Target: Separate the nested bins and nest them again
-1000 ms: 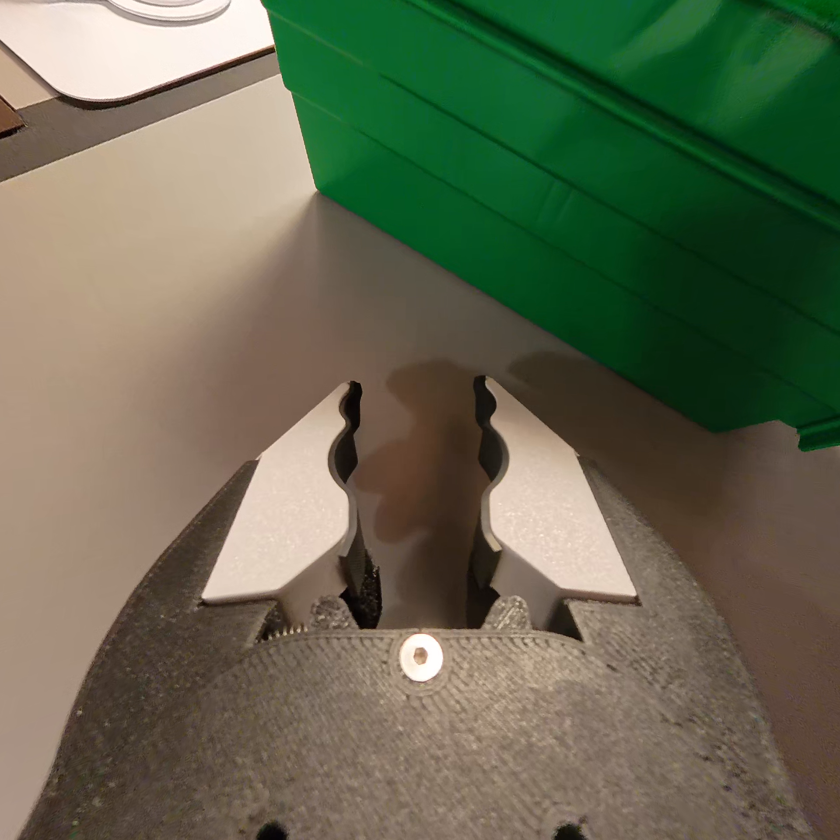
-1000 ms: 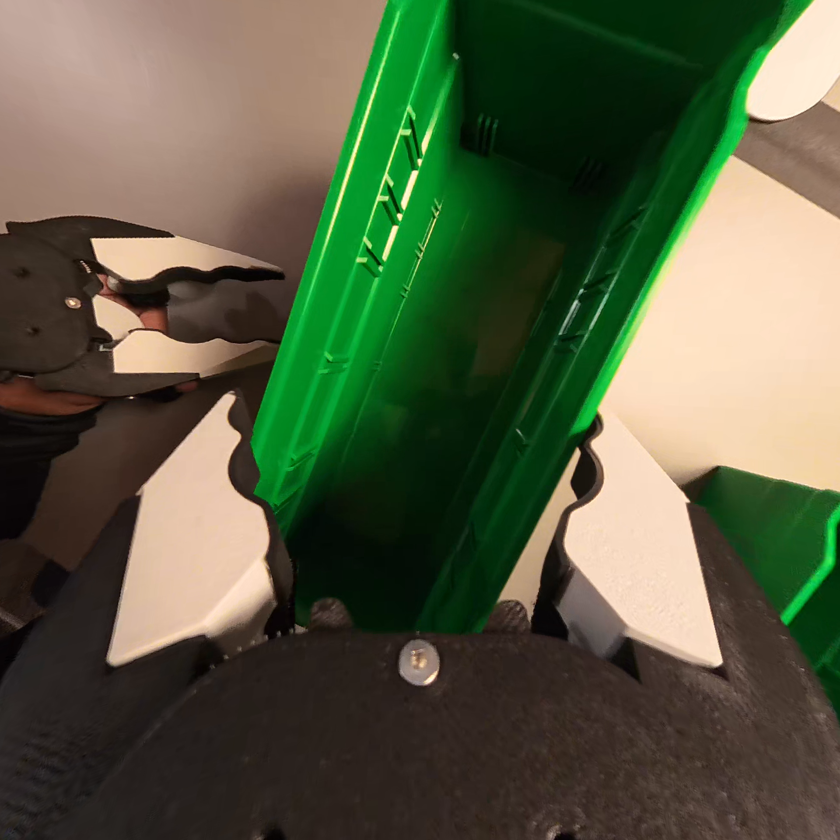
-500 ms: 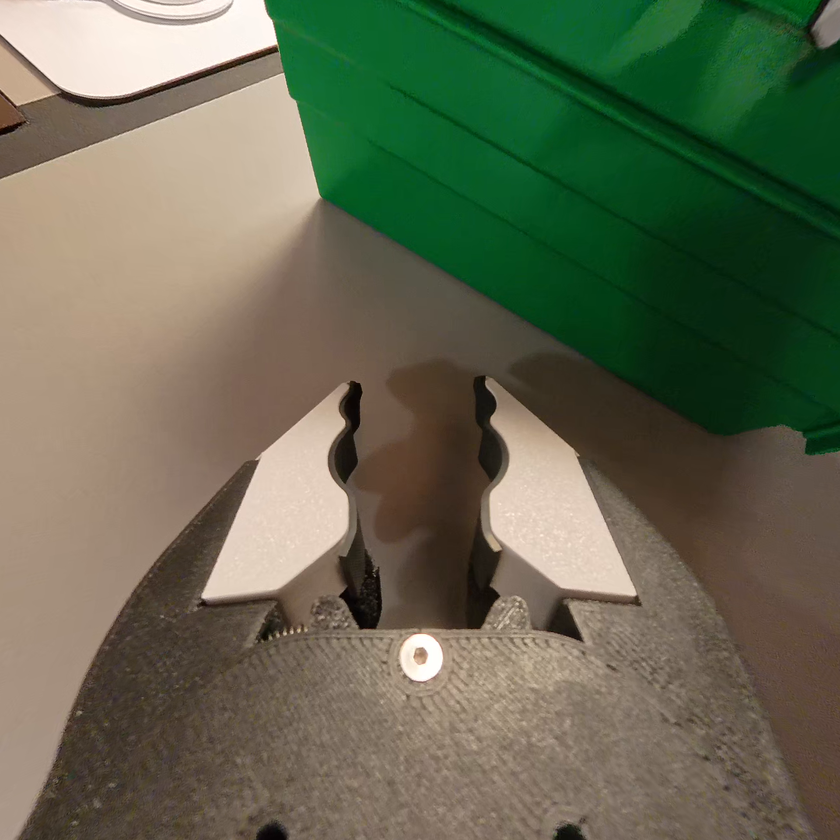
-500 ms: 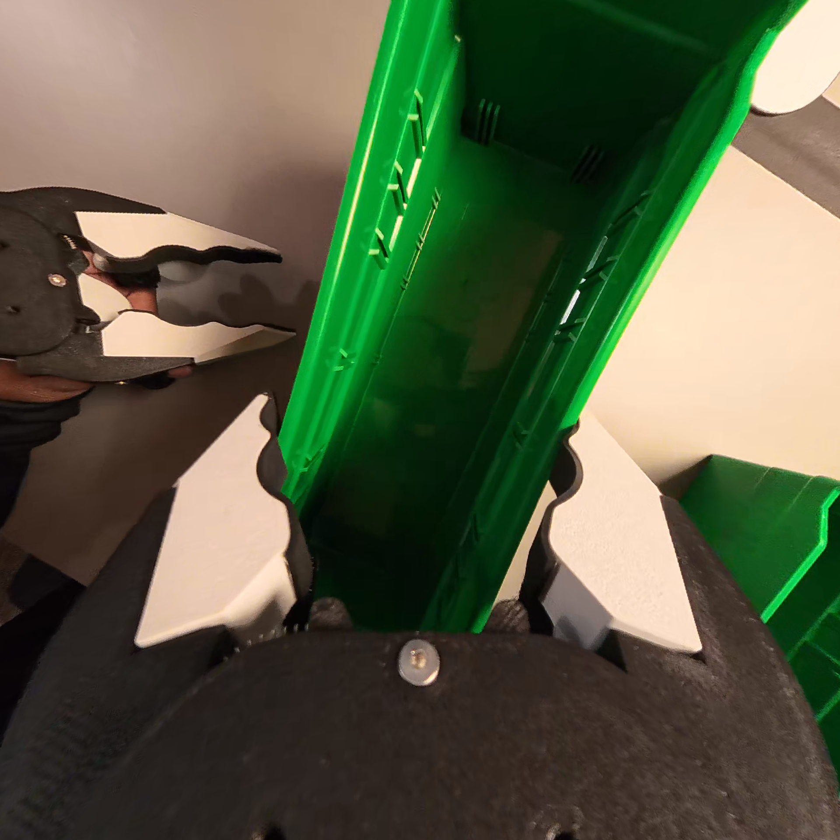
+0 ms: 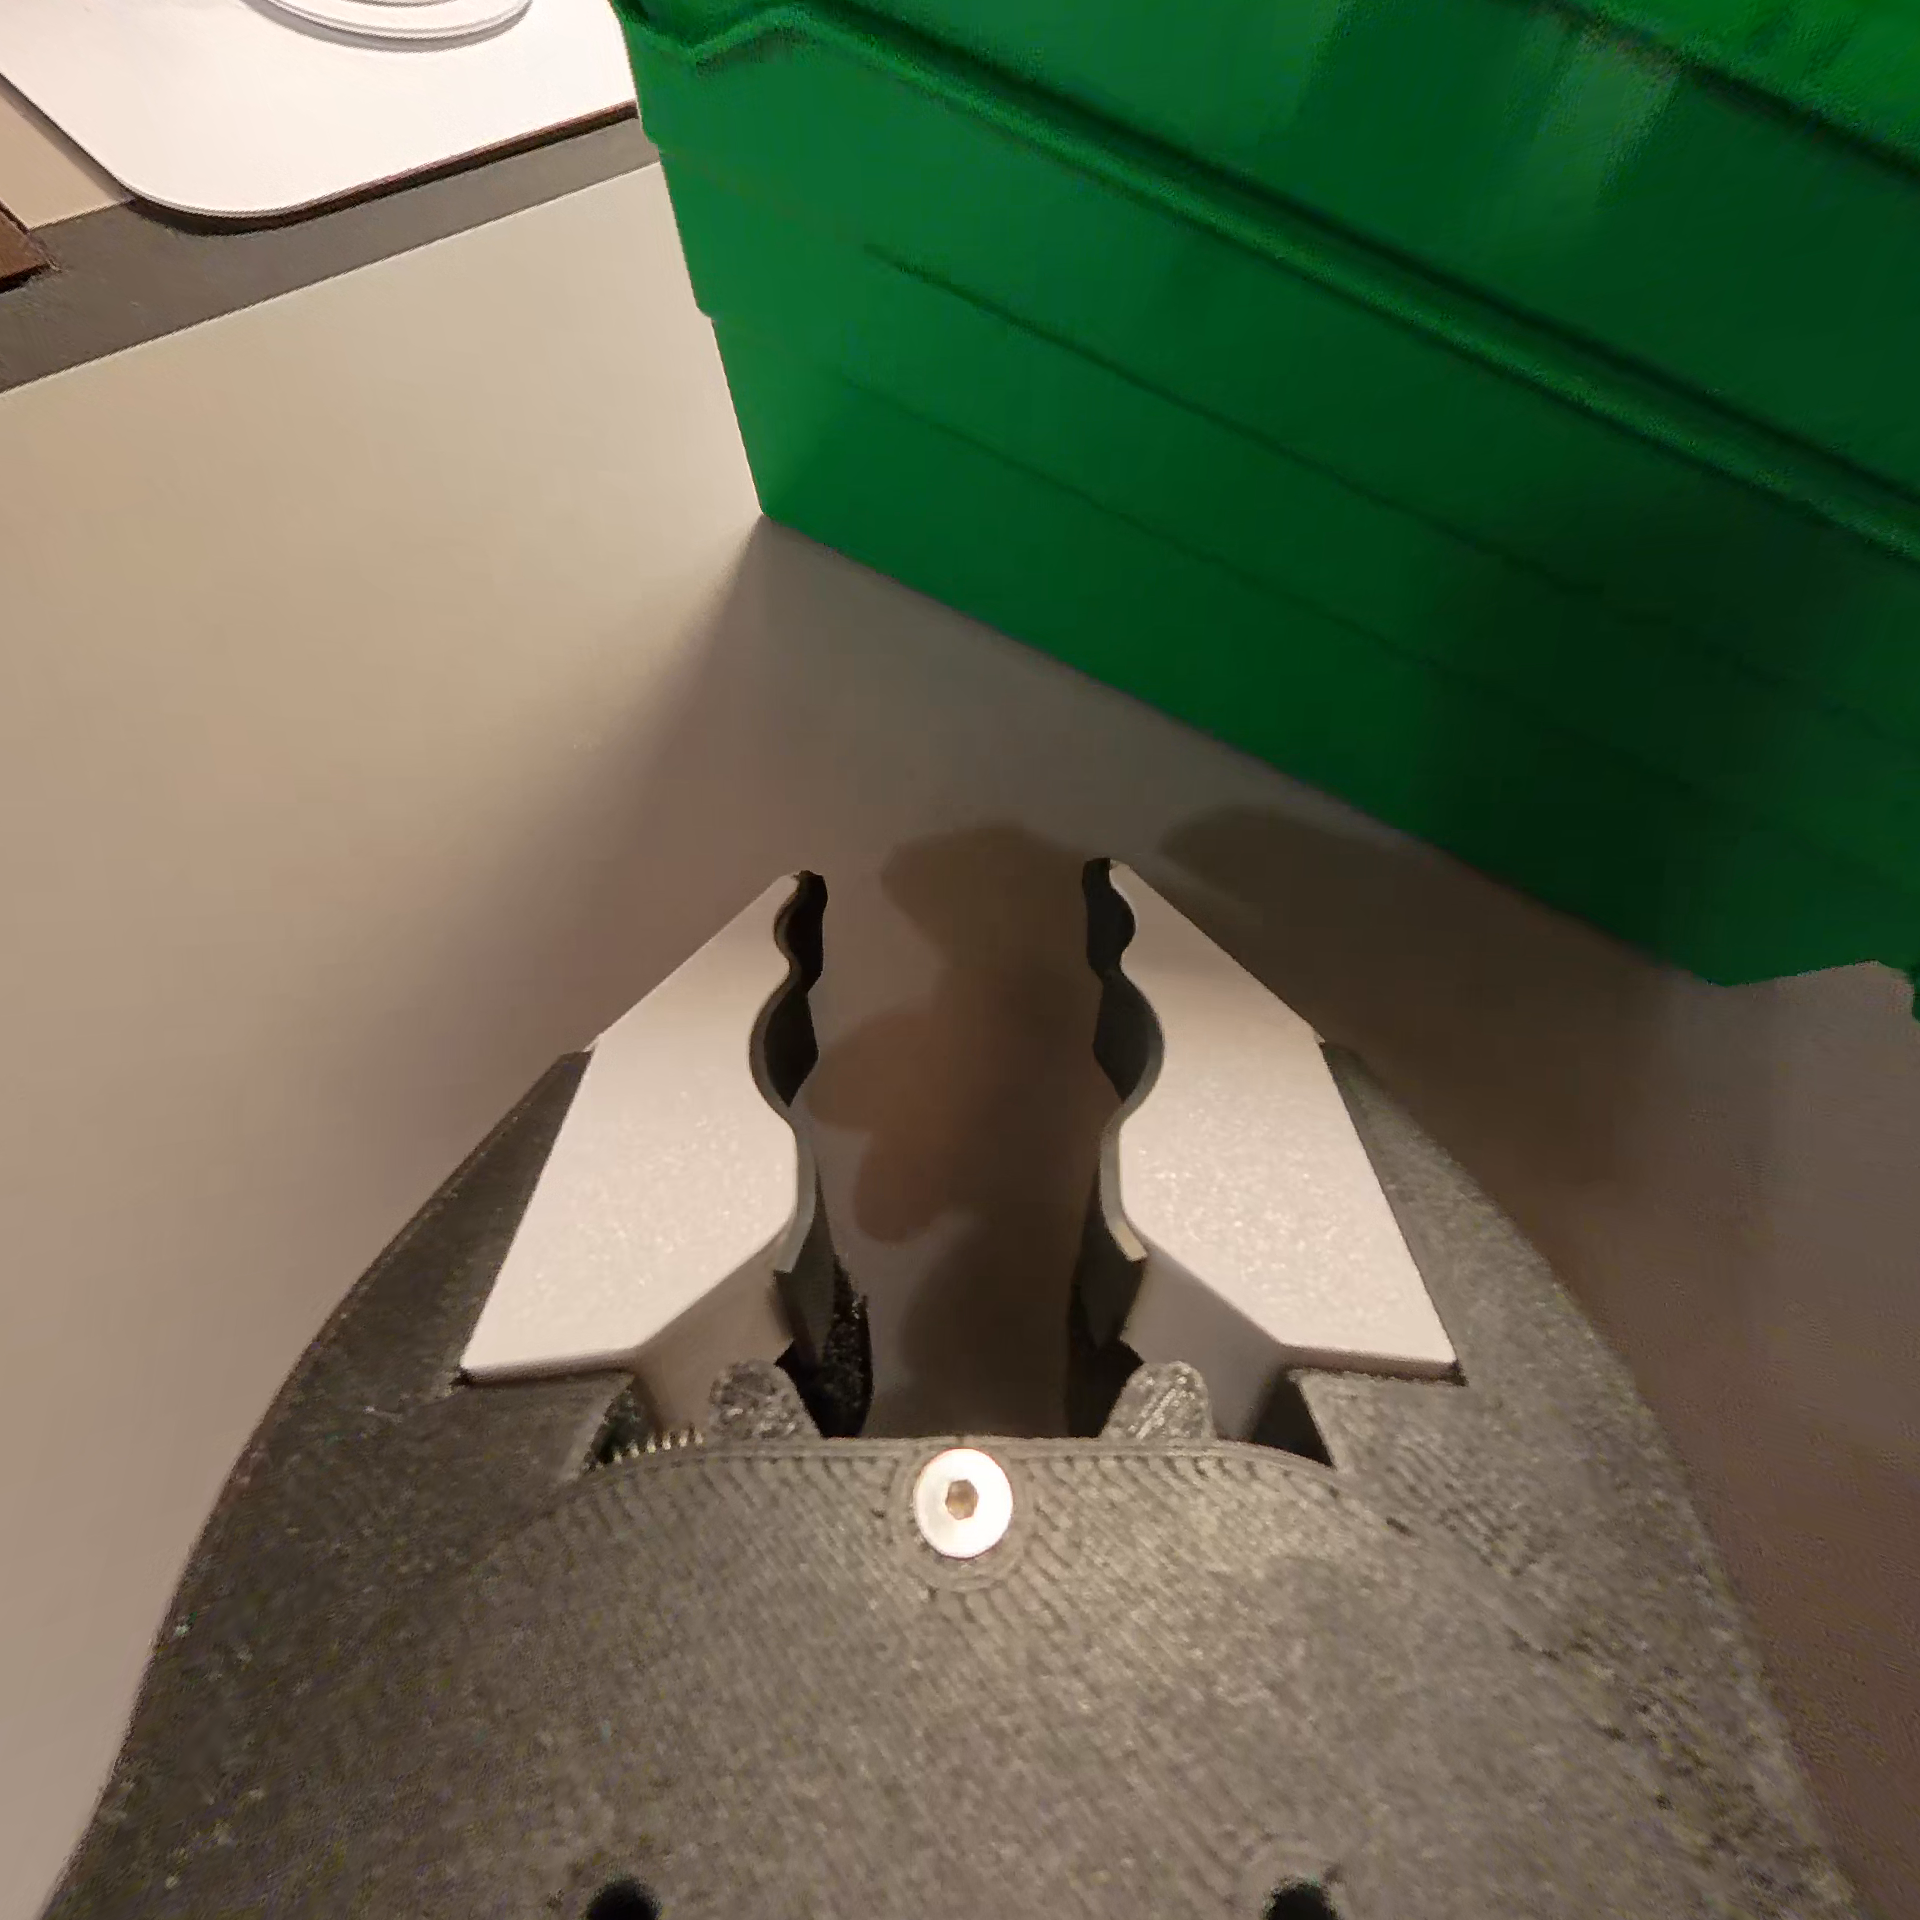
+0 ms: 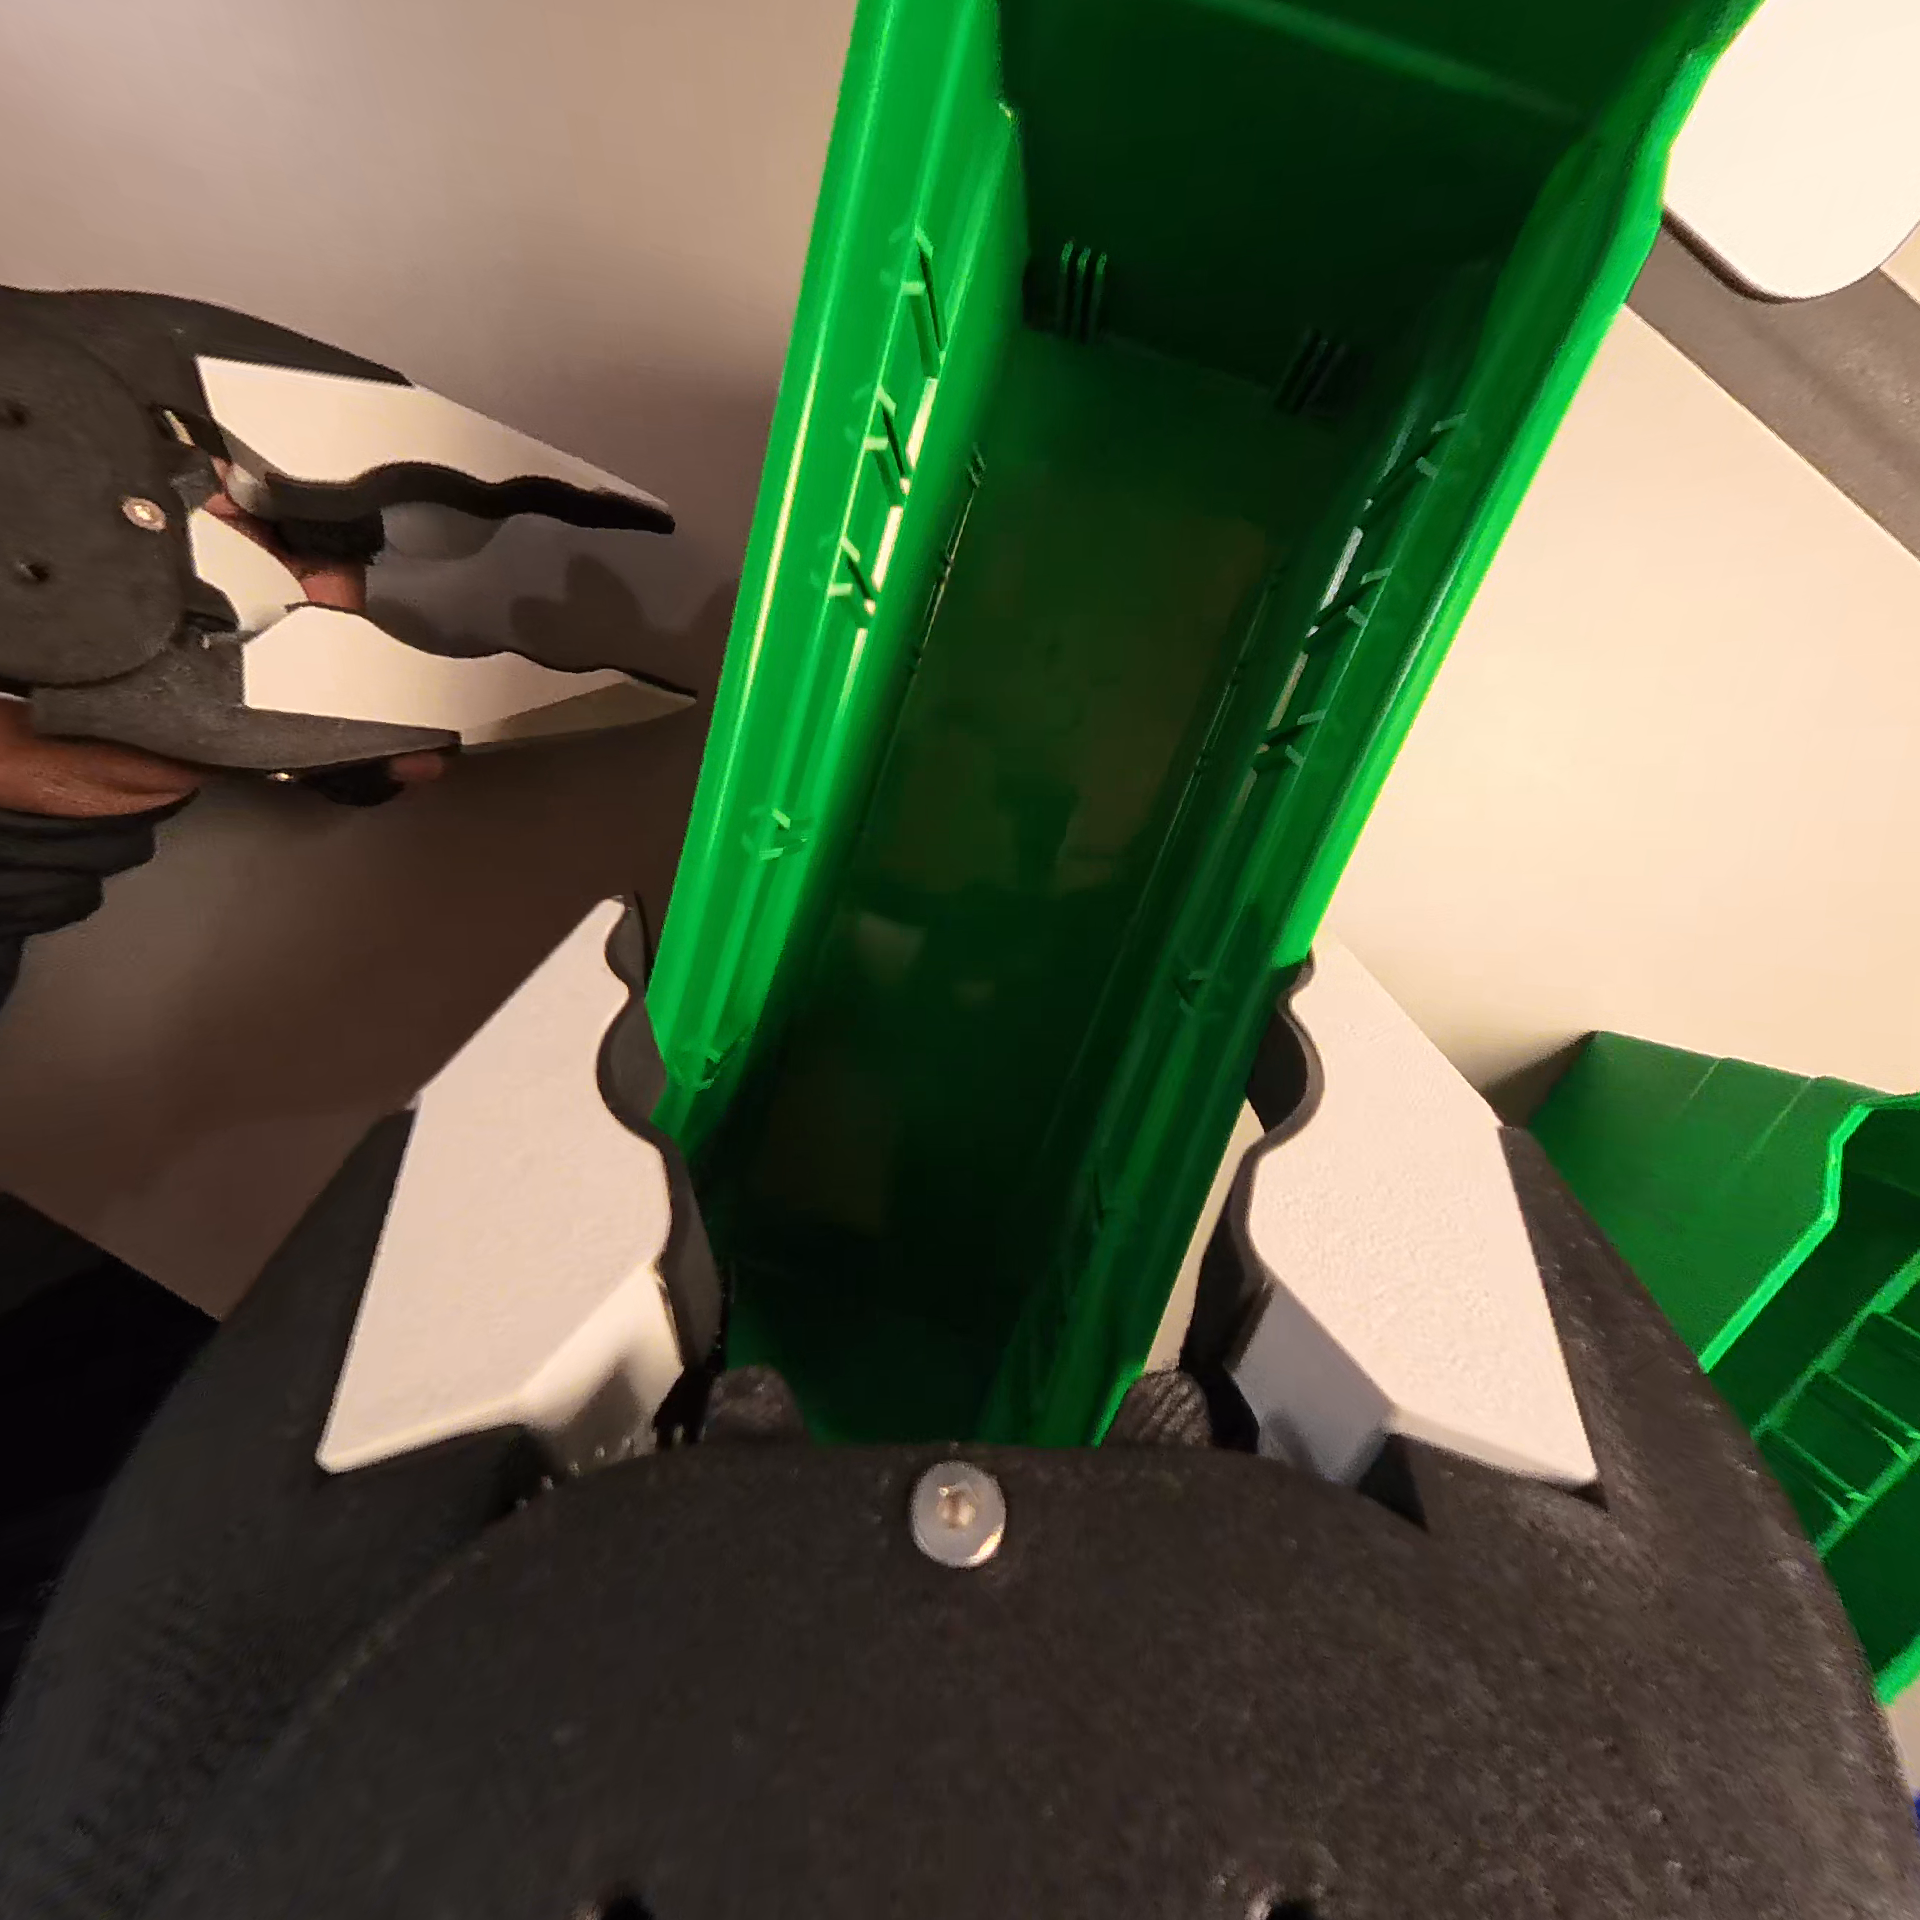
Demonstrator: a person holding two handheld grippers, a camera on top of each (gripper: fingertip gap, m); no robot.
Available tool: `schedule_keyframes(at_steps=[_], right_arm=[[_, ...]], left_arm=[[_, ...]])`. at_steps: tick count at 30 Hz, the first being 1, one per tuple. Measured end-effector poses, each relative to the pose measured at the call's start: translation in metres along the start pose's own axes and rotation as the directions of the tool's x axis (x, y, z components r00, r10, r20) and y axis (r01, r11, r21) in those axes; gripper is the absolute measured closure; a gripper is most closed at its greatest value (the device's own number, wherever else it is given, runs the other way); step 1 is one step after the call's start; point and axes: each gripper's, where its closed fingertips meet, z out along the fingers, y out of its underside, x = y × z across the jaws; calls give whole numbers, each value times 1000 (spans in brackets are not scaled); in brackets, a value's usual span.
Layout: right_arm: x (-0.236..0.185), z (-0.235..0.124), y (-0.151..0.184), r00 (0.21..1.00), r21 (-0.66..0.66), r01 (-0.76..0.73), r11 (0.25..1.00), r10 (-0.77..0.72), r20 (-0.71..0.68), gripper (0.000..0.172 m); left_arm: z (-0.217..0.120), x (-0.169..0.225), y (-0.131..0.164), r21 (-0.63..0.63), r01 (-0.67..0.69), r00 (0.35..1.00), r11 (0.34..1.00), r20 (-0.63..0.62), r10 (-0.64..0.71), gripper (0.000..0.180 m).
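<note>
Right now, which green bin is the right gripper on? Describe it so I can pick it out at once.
On the beige table, find the long narrow green bin running away from the right gripper, whose fingers press its two side walls. Unlike the second green bin lying apart to its right, it is gripped and sits beside the open left gripper.

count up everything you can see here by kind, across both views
green bins: 3 at least (two nested, inner rim; one apart)
grippers: 2 (left gripper, open; right gripper, pads on the nested bins' sides)
white mats: 1
table: 1
total: 7
</note>
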Motion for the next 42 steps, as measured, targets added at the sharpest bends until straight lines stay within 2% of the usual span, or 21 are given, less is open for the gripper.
schedule_keyframes(at_steps=[15,20,24,36,38,42], right_arm=[[6,-2,10,1000,-20,6,1000,-6,12,40],[8,-21,0,998,36,45,998,-44,-38,40],[7,-10,8,999,-26,40,999,-40,-28,41],[8,1,11,998,-60,42,997,-44,-34,34],[7,2,11,999,-64,35,997,-37,-21,36],[6,-1,8,1000,-51,28,998,-28,0,53]], left_arm=[[0,0,0,0,1,1000,1000,-1,-1,129],[0,0,0,1,4,1000,1000,0,-4,129],[-1,0,-1,3,8,1000,1000,-3,-8,129],[-1,0,0,1,2,1000,1000,-2,-2,129],[-1,0,0,2,2,1000,1000,-3,-2,129],[0,1,0,0,0,1000,1000,-3,0,129]])
